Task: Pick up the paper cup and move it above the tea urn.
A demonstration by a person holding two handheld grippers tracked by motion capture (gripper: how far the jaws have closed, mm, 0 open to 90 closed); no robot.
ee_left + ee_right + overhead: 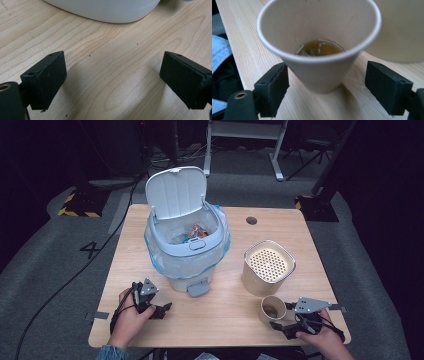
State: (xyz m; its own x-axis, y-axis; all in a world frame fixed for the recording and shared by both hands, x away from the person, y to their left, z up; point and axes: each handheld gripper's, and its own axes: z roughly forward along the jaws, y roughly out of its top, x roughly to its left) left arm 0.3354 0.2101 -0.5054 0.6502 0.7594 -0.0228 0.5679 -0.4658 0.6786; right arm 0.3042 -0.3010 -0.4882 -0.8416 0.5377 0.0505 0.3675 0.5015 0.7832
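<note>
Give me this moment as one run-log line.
left tool: open, empty, near bin | right tool: open around cup, not gripping | cup: upright, brown liquid inside | bin lid: open

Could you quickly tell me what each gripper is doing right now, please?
Left gripper: open, holding nothing, over bare table.
Right gripper: open, jaws on either side of the paper cup, not yet gripping it.

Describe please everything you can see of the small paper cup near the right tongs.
The paper cup is small, beige and tapered, wider at its rolled rim. It stands upright on the wooden table, close to the front edge, just in front of the perforated-top container. A little brownish liquid with residue sits at its bottom. The right tongs are open around its base, with a gap on the right side; contact on the left is unclear.
</note>
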